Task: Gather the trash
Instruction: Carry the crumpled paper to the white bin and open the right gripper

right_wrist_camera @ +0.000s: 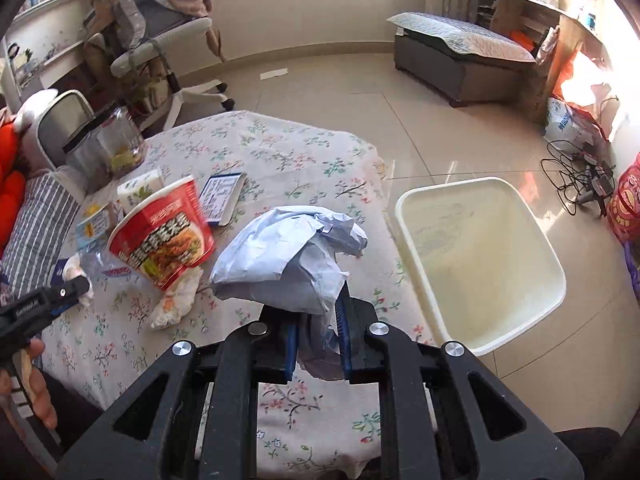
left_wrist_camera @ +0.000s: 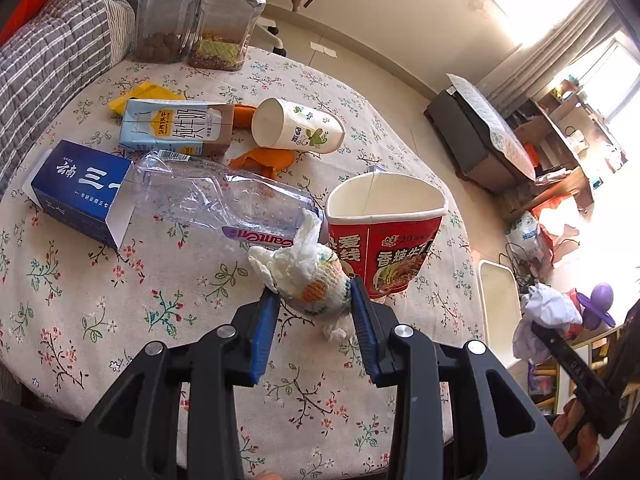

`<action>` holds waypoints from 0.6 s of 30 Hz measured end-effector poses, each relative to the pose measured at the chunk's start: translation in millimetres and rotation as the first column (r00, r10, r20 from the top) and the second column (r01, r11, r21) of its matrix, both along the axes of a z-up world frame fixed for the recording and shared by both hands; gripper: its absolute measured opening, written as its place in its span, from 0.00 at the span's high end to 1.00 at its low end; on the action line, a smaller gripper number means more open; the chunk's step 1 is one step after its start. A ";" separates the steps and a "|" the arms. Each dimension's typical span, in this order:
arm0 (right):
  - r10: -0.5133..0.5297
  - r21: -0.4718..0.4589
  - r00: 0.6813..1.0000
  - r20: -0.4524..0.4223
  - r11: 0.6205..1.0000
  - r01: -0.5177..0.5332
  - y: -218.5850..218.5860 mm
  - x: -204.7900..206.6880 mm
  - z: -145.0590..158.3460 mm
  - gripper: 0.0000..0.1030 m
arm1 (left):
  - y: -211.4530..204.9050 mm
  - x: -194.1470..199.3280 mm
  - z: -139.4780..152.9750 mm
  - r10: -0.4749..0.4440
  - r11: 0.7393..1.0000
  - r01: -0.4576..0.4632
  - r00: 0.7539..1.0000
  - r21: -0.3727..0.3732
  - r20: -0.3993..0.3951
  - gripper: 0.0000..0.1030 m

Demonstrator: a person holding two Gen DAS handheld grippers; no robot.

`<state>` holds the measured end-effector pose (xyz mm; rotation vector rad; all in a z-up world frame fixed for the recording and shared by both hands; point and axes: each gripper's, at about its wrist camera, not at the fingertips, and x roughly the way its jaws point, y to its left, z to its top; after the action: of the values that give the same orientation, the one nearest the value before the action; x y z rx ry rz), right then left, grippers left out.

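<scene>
Basically, round table w/ floral cloth (left_wrist_camera: 120, 304) sits under both grippers. Cream plastic bin (right_wrist_camera: 480, 264) stands on the floor, ahead-right of the right gripper (right_wrist_camera: 318, 332), just off the table edge. Right gripper's jaws are nearly closed, clamped on a crumpled pale-blue paper/plastic wad (right_wrist_camera: 284, 256); most of the wad bulges up ahead of the fingertips, over the table, near but not over the bin.

Left gripper (left_wrist_camera: 316, 308) has its jaws part open, blue pads either side of a crumpled tissue w/ orange mesh print (left_wrist_camera: 308, 276); pads look to be touching it, tissue rests on the cloth.

Just ahead-right of the left gripper: red instant-noodle cup (left_wrist_camera: 384, 236), upright, squashed rim. Ahead-left: crushed clear plastic bottle (left_wrist_camera: 224, 196) lying on its side, neck end beside the tissue. Left of the bottle, touching it: blue carton box (left_wrist_camera: 76, 192), open end toward the camera. Further ahead: milk carton (left_wrist_camera: 176, 130) lying flat, paper cup (left_wrist_camera: 300, 128) on its side to its right, orange peel bits (left_wrist_camera: 264, 160) between them & the bottle. Far end: two clear jars w/ black lids (left_wrist_camera: 200, 20).
</scene>
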<state>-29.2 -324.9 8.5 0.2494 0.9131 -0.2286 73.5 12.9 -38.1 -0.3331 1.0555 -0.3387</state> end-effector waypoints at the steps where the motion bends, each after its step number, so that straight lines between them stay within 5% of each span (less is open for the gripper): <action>1: -0.043 -0.003 0.999 -0.003 0.999 0.043 -19.1 5.2 3.2 0.85 | -1.3 0.2 0.6 0.000 1.000 0.000 1.000 0.004 0.005 0.65; 6: -0.223 -0.052 0.973 -0.066 0.974 0.220 -102.9 28.6 -2.4 0.85 | -13.6 -5.2 16.2 -0.002 0.999 -0.004 0.993 0.048 0.121 0.65; 10: -0.259 -0.015 0.946 -0.197 0.965 0.261 -140.8 37.4 -31.6 0.76 | -40.8 -9.2 31.0 -0.064 0.995 0.049 0.981 0.085 0.185 0.65; 12: -0.272 0.014 0.940 -0.208 0.960 0.281 -147.7 35.3 -37.8 0.47 | -59.3 -9.2 38.1 -0.112 0.990 0.094 0.973 0.101 0.200 0.65; 16: -0.286 0.116 0.954 -0.089 0.948 0.295 -154.8 16.2 -10.5 0.28 | -114.8 -3.4 49.1 -0.231 0.972 0.219 0.952 0.082 0.203 0.65; 18: -0.309 0.167 0.951 0.020 0.939 0.301 -159.4 -2.3 13.3 0.06 | -152.5 -2.9 50.3 -0.295 0.955 0.286 0.935 0.073 0.196 0.65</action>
<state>-31.5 -484.2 21.8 0.5476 0.8455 -0.4346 70.5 -139.6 12.2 -0.0974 0.9065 -0.6023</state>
